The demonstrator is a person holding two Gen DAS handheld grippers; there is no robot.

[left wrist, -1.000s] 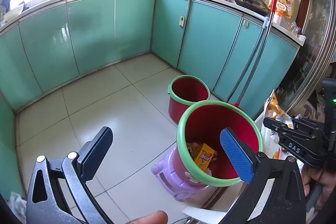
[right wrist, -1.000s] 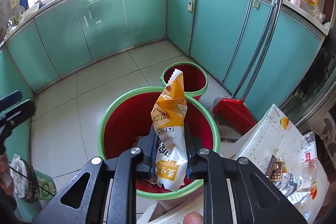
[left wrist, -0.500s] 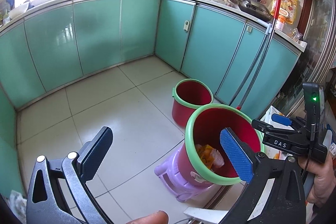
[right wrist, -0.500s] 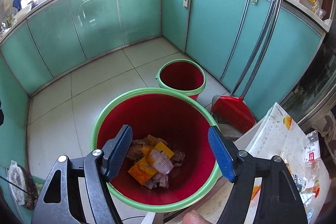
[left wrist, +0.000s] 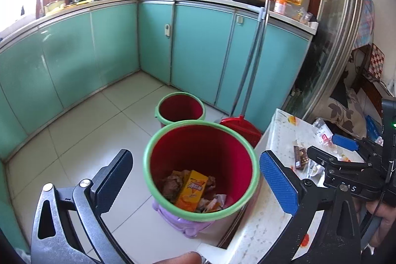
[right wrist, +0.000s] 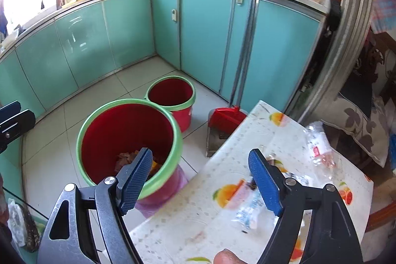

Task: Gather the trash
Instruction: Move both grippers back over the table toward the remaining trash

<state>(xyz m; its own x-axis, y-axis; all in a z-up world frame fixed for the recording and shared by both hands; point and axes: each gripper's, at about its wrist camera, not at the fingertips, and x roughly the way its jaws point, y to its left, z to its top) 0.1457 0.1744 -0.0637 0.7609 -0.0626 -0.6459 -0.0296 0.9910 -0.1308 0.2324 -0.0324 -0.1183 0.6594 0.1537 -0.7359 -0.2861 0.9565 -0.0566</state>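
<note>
A red bin with a green rim (left wrist: 148,165) stands on a purple stool and holds an orange box (left wrist: 191,191) among other trash. My left gripper (left wrist: 195,180) hangs open above it, with nothing between its fingers. My right gripper (right wrist: 200,181) is over the edge of the fruit-patterned table (right wrist: 272,130). Its jaws are opening and nothing is between them. The bin (right wrist: 81,140) lies to its left. A clear wrapper (right wrist: 247,212), a brown wrapper (left wrist: 300,157) and a crumpled plastic piece (right wrist: 319,147) lie on the table. The right gripper (left wrist: 331,150) also shows at the right of the left wrist view.
A smaller red bin (left wrist: 180,110) stands behind the large one. A red broom and dustpan (right wrist: 225,115) lean against the teal cabinets (left wrist: 198,53). A purple stool (left wrist: 188,224) carries the large bin. A cushion (right wrist: 358,125) lies beyond the table.
The right gripper opened and the orange snack bag dropped into the large bin. Both grippers then swung right, and the table with its wrappers came into view.
</note>
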